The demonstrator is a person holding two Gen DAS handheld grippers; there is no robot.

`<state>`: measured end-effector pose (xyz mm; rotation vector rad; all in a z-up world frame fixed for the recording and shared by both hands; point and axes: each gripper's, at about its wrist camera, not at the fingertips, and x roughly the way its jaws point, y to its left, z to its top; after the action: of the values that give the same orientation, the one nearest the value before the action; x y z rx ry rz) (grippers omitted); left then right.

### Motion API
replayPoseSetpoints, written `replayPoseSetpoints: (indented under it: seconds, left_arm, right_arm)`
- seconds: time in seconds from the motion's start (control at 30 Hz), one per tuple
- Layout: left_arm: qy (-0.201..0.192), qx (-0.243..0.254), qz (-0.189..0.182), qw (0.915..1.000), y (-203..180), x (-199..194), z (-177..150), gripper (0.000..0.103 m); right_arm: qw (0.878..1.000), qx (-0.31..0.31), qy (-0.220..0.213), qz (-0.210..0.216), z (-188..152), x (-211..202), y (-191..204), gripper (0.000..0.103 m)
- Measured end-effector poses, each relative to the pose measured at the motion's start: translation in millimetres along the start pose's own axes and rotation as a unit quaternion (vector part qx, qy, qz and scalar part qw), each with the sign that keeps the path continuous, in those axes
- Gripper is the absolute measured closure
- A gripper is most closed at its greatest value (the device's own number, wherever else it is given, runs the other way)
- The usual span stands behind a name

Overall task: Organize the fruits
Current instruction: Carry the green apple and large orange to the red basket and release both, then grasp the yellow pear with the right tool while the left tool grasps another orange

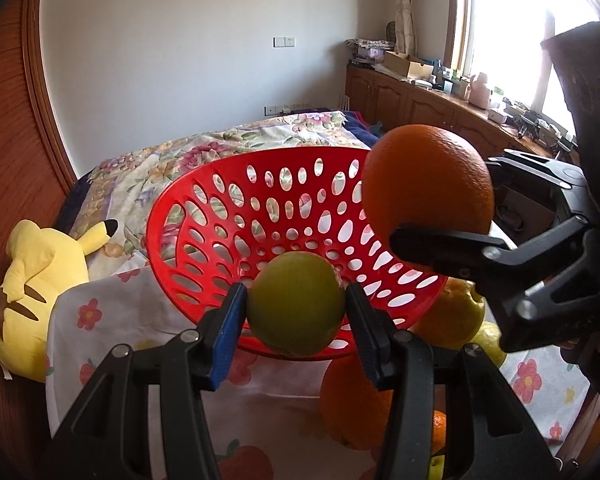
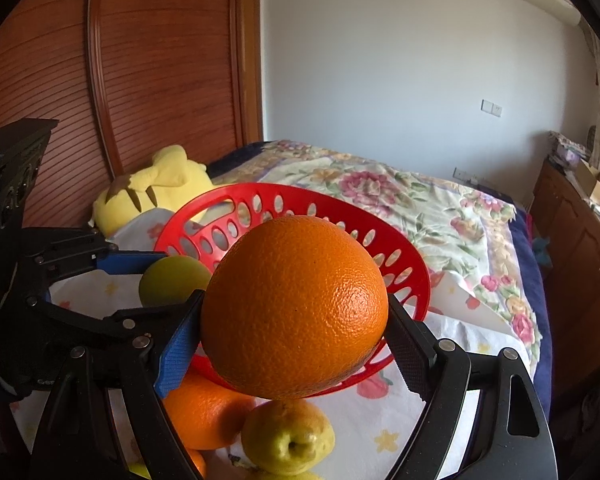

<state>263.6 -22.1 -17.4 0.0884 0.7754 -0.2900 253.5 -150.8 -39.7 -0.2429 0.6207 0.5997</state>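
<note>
Judging by how things lie, the step in hand is dropping both fruits into the red basket (image 1: 236,208), which is empty. To do it well, carry each fruit past the near rim and low over the perforated floor before letting go, one at a time so they do not knock together or roll out.

The left tool (image 1: 296,304) is clamped on a green fruit (image 1: 296,304), blue pad at its 9 o'clock, black pad at its 3 o'clock; the fruit hangs over the basket's near rim, the bowl opening toward 12 o'clock.

The right tool (image 2: 294,332) grips a large orange (image 2: 294,308) by its sides; the basket lies behind it at 12 o'clock, the green fruit at its 9 o'clock. Below, on the flowered cloth (image 2: 460,340), another orange (image 2: 204,416) and a yellow-green pear (image 2: 288,436) wait at 6 o'clock.
</note>
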Motion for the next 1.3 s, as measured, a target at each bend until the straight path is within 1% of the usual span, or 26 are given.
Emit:
replayPoseSetpoints:
  seconds: [0.17, 0.2, 0.4, 0.53, 0.77, 0.93, 1.1, 1.2, 1.27, 1.3]
  left_arm:
    - [0.007, 0.002, 0.001, 1.0000, -0.7, 4.4, 3.1, 0.053]
    - [0.003, 0.003, 0.002, 1.0000, -0.6, 3.2, 3.5, 0.051]
    - [-0.009, -0.003, 0.004, 0.9999, 3.0, -5.1, 5.8, 0.050]
    - [-0.020, -0.015, 0.005, 0.9997, 10.1, -16.0, 1.0, 0.050]
    - [-0.037, -0.026, 0.012, 0.9989, 24.6, -36.2, -12.7, 0.049]
    - [-0.037, -0.027, 0.010, 0.9989, 27.1, -40.3, -22.5, 0.049]
    - [-0.034, -0.031, 0.005, 0.9989, 27.2, -40.8, -31.4, 0.049]
    - [-0.033, -0.032, 0.002, 0.9989, 25.7, -40.2, -34.9, 0.048]
    - [-0.036, -0.030, 0.000, 0.9989, 24.8, -42.6, -36.9, 0.048]
    - [-0.039, -0.028, -0.003, 0.9988, 24.0, -44.4, -37.6, 0.048]
  right_arm:
    - [1.000, 0.004, 0.020, 0.006, 6.3, 16.7, -7.3, 0.016]
    - [1.000, 0.003, 0.023, 0.006, 7.5, 19.3, -7.8, 0.016]
    - [0.999, -0.004, 0.045, 0.006, 10.0, 33.9, -10.7, 0.016]
    - [0.999, 0.000, 0.051, 0.012, 10.3, 37.5, -12.4, 0.016]
    - [0.997, -0.015, 0.077, 0.008, 5.3, 49.8, -4.3, 0.016]
    - [0.996, -0.020, 0.091, 0.010, 1.7, 54.9, 1.7, 0.016]
    - [0.994, -0.025, 0.111, 0.000, -0.4, 62.9, 4.0, 0.015]
    - [0.995, -0.028, 0.098, 0.010, 1.1, 57.9, 2.9, 0.015]
    - [0.996, -0.030, 0.075, 0.027, 7.9, 40.0, -2.7, 0.013]
    - [0.997, -0.029, 0.056, 0.033, 11.9, 25.8, -8.5, 0.013]
